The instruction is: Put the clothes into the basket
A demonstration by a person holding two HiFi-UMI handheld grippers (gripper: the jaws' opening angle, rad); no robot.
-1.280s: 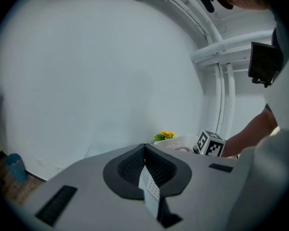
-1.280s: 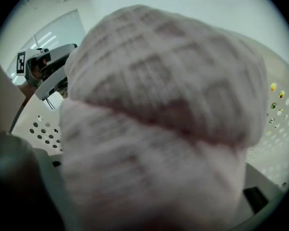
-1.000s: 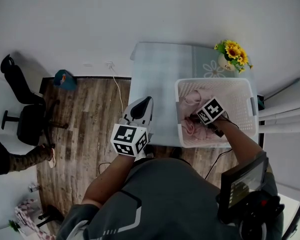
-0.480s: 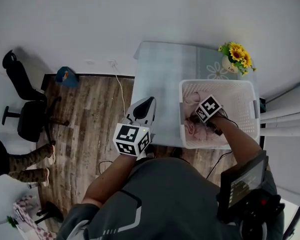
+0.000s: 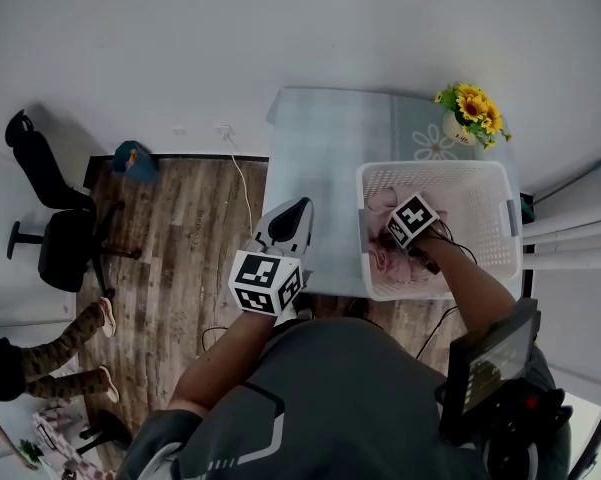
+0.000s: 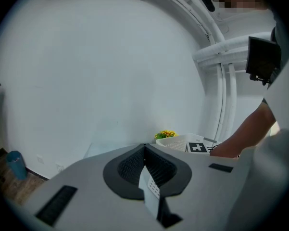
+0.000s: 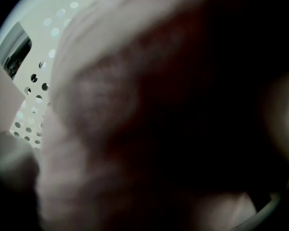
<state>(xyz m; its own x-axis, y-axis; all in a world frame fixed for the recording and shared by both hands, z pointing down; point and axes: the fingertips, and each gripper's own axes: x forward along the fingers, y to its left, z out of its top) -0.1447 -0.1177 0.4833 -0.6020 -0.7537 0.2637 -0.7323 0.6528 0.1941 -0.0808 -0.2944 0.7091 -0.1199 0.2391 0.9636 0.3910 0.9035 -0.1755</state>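
Pale table (image 5: pixel 320 158) against the wall. A white perforated basket (image 5: pixel 480 183) sits on its near right corner, long side running across the table. Right forearm reaches in over the near rim, wrist bent steeply down; the right gripper (image 5: pixel 392 238) is nose-down in the basket's left half, marker cube uppermost. Left arm is bent at the person's side; the left gripper (image 5: pixel 301 204) is held off the table's left edge, over wood floor, pointing away and roughly level. The pink clothes (image 5: pixel 380 260) lie heaped inside the basket along its left wall, the heap's length running far to near. The left gripper view shows its claw pinched together at the tips, nothing between, and the basket side-on. The right gripper view gives only blurred pink cloth (image 7: pixel 86 129) hard against the lens and a strip of holed basket wall (image 7: pixel 36 88); claw spread wide, sunk in the cloth. A small sunflower pot (image 5: pixel 470 113) stands beyond the basket's far rim.
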